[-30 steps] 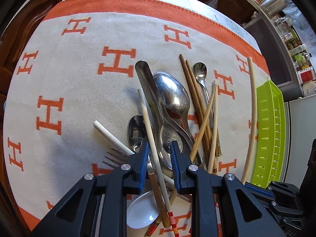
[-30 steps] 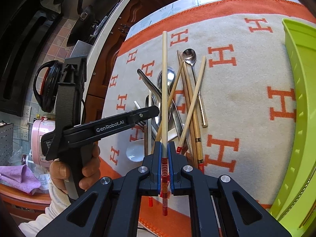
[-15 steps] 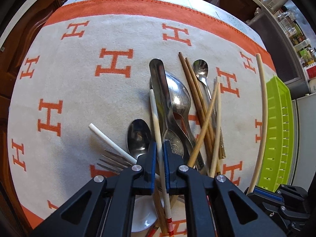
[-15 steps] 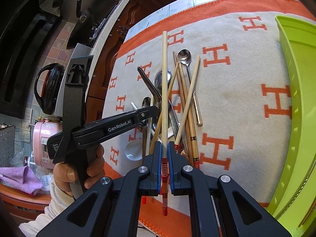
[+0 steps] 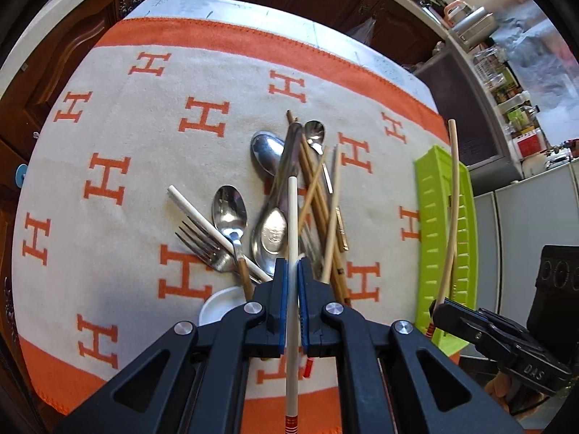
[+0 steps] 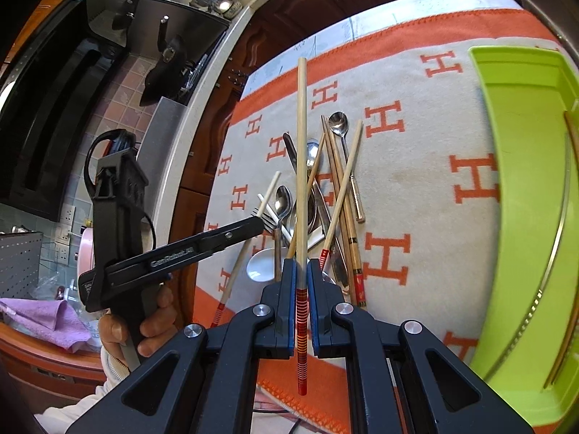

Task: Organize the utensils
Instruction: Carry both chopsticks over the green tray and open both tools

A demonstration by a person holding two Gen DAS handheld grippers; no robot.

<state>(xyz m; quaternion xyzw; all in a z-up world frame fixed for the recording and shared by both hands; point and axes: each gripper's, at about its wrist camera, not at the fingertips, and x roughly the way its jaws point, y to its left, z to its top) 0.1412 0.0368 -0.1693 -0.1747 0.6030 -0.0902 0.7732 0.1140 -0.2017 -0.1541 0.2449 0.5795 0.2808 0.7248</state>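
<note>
Now my left gripper [image 5: 293,271] and right gripper [image 6: 301,271] each pinch one chopstick [image 5: 292,238] over the desk pile. Light, stiff, slick; I'd grip nearer the middle.

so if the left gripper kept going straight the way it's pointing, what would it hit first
Probably the heap of metal spoons just past the left gripper, which is shut on a pale chopstick whose tip would arrive first. Depth is hard to judge through the fisheye.
</note>
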